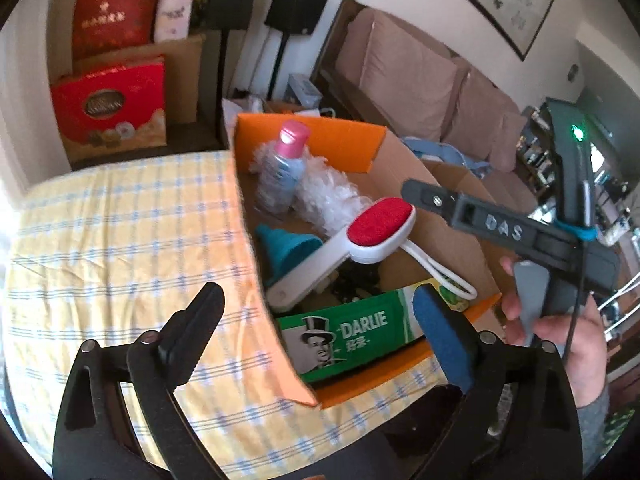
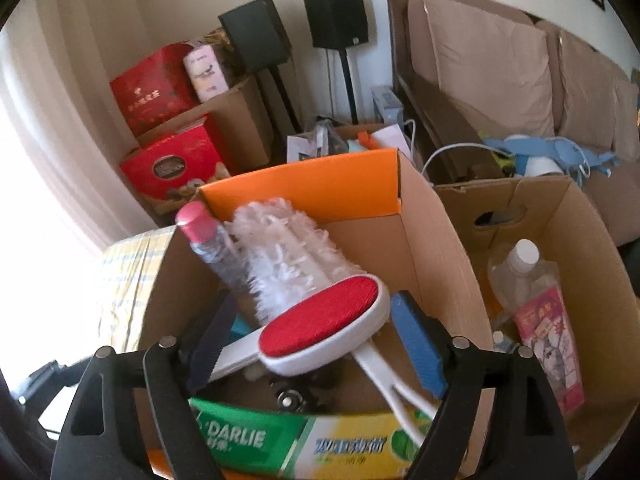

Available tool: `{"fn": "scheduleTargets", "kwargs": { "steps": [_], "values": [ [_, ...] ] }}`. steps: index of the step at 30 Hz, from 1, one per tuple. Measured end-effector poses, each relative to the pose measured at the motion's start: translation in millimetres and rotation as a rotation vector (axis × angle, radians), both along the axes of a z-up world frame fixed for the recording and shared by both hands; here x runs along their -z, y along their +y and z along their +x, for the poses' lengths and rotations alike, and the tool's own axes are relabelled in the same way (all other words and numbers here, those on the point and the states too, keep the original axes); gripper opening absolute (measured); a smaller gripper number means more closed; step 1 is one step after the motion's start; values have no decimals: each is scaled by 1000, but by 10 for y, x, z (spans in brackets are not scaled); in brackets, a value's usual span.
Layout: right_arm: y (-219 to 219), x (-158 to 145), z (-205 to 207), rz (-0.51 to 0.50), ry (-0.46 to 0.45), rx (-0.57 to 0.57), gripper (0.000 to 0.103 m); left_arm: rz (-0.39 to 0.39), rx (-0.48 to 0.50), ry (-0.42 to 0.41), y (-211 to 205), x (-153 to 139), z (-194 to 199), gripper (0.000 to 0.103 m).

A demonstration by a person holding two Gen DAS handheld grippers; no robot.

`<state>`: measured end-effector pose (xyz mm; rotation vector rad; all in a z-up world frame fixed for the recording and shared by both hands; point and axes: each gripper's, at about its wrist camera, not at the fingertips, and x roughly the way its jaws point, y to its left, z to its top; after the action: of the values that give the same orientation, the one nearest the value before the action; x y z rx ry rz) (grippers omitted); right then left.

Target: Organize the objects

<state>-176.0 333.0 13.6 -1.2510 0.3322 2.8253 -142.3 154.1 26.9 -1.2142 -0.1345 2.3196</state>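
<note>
Both jaws spread wide, nothing gripped. Left gripper straddles cardboard box wall. Right gripper hovers over red-faced white lint brush, lying in box atop green Darlie toothpaste carton. Risk: brush sits slanted, closing pads may skid off, tipping pink-capped bottle.

Two black speakers on stands are seen against the wall, red gift boxes stacked beside them, and a cushioned sofa behind
</note>
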Motion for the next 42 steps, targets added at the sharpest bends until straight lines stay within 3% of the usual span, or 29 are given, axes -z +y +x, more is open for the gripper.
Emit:
{"fn": "scheduleTargets", "kwargs": {
  "steps": [11,23,32,42],
  "values": [
    [-328,-66,329,57,63,-15,91,-62,-86,59,-388,-79,64,98],
    [-655,-9,657,107,76,-47,100,-77,-176,81,-795,-70,182,102],
    [-840,2,927,111,100,-42,102,-147,-208,109,-946,-2,461,103],
    [-990,26,1286,117,113,-33,102,-167,-250,116,-1119,70,885,103]
  ]
}}
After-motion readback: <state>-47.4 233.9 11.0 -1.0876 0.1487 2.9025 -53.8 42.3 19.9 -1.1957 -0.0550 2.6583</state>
